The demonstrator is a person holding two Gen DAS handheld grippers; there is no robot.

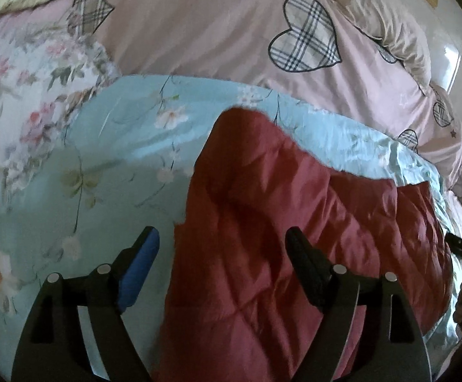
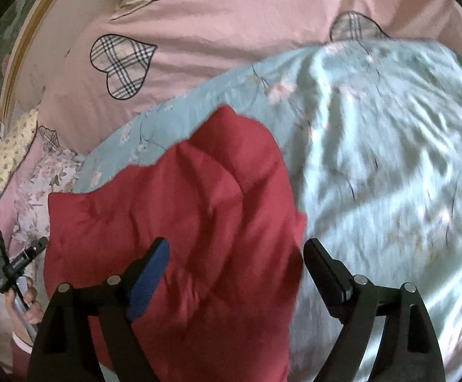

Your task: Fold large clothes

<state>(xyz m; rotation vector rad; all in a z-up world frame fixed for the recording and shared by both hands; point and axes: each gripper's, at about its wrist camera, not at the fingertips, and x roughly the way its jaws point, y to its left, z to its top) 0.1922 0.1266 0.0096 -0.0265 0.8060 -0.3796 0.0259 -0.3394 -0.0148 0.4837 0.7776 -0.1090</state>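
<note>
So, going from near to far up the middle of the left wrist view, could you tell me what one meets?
Left gripper, open → red quilted garment → blue floral quilt → pink heart-patterned bedding.

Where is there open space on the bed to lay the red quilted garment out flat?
The widest bare patch is the pink heart-print sheet beyond the light blue floral quilt, bordered by the beige pillow. The quilt's own top beside the red quilted garment is also free. It is crowded where the pink floral bedding bunches at the quilt's edge.
</note>
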